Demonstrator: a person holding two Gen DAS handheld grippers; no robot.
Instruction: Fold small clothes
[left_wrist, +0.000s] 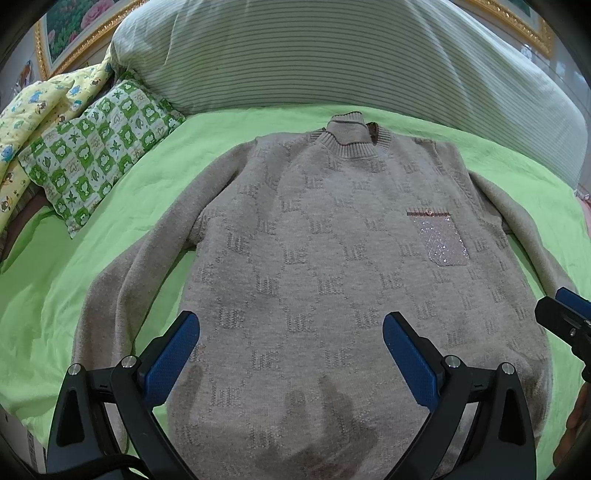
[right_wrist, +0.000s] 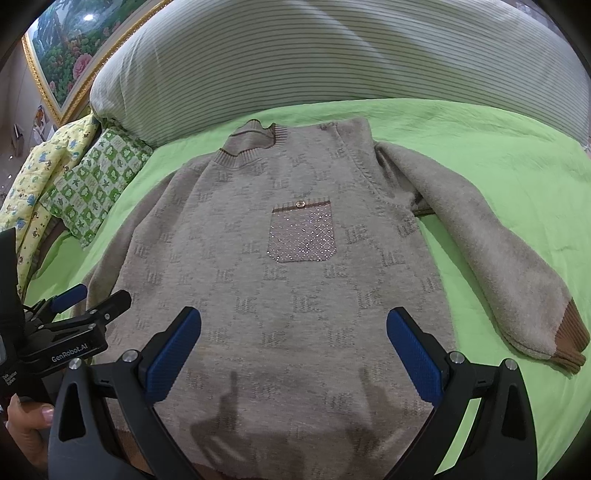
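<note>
Sweater, a beige knit with a repeating letter pattern and a sparkly chest pocket, lies spread flat and face up on the green sheet, collar toward the striped pillow, both sleeves angled out to the sides and one brown cuff showing. The left gripper and the right gripper both hover over the hem end with their blue-padded jaws spread wide, holding nothing. A green patterned cushion and a yellow printed quilt sit beside the pillow.
</note>
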